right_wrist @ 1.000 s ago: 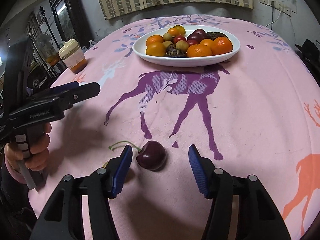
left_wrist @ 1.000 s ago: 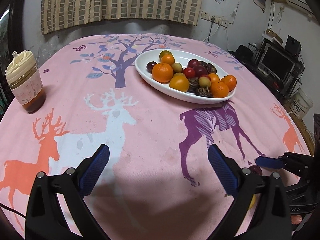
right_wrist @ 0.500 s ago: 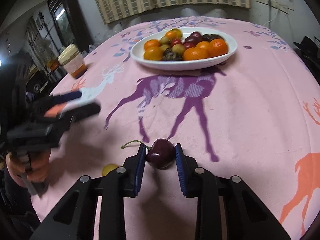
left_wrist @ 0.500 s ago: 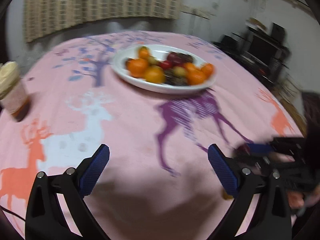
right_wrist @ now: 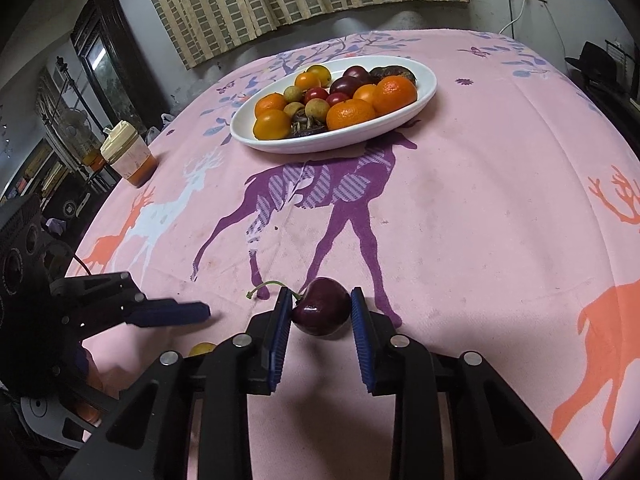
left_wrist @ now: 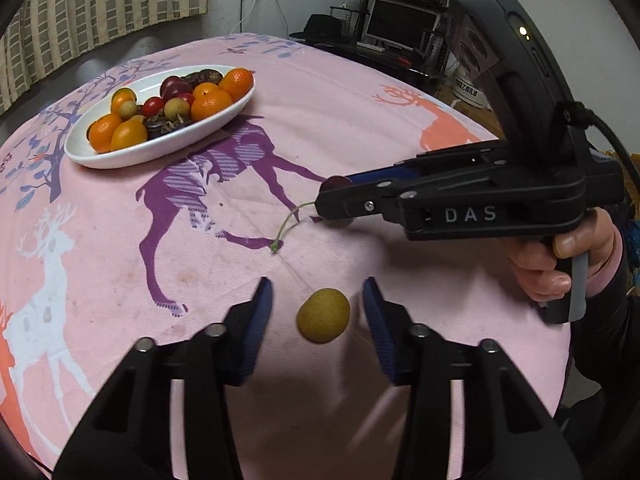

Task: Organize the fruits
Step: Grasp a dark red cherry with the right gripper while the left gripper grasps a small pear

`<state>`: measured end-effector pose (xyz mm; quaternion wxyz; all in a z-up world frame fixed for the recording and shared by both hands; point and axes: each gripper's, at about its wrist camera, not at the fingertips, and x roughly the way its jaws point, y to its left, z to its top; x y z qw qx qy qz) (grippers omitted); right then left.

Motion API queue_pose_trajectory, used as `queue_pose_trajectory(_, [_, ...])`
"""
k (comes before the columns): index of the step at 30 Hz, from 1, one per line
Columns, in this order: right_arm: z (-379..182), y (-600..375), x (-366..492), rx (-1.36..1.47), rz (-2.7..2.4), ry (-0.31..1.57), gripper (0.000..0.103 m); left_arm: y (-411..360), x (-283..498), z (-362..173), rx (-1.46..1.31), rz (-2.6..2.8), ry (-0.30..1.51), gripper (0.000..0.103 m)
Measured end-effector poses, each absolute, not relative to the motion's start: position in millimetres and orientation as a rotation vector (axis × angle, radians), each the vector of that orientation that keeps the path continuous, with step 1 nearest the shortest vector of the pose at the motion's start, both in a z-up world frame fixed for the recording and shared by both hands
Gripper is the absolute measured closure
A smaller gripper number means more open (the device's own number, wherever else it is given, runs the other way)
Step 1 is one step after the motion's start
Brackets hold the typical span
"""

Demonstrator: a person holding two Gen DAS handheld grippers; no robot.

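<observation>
A dark red cherry [right_wrist: 321, 311] with a green stem lies on the pink tablecloth, and my right gripper [right_wrist: 320, 320] is shut on it, pads against both sides. In the left wrist view the right gripper [left_wrist: 338, 196] shows from the side with the cherry mostly hidden. A small yellow-brown fruit [left_wrist: 323, 315] lies on the cloth between the pads of my left gripper [left_wrist: 318, 312], which is open around it without touching. The white oval plate [right_wrist: 424, 94] full of oranges, cherries and other fruit stands farther back; it also shows in the left wrist view [left_wrist: 120, 156].
A lidded cup [right_wrist: 128, 158] with brown liquid stands near the table's left edge. The round table's edge drops away close behind both grippers. A monitor and shelves [left_wrist: 400, 24] stand beyond the far side.
My right gripper has shut on the cherry. My left gripper has swung to the right and down, narrowed its opening, and now brackets the yellow-brown fruit.
</observation>
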<state>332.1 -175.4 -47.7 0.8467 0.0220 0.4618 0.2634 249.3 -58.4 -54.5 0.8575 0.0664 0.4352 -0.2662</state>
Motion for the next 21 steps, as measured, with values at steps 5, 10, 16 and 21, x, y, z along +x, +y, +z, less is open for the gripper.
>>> queue_pose_trajectory(5, [-48.1,-175.2,331.4,0.043,0.555,0.977,0.073,-58.3,252.2,-58.0,0.137,-0.558,0.937,0.065])
queue_pose_trajectory(10, [-48.9,-176.0,332.0,0.043,0.546,0.980,0.073,-61.3,253.3,-59.8,0.153,-0.553,0.947,0.074])
queue_pose_trajectory(16, [-51.1,-177.5,333.7,0.043,0.541,0.986,0.073,-63.5,251.0,-58.8,0.165,-0.546,0.940,0.077])
queue_pose_trajectory(21, [-45.0,-174.9,333.7,0.044,0.578,0.949,0.073,-58.9,254.1,-50.9,0.160,-0.528,0.937,0.077])
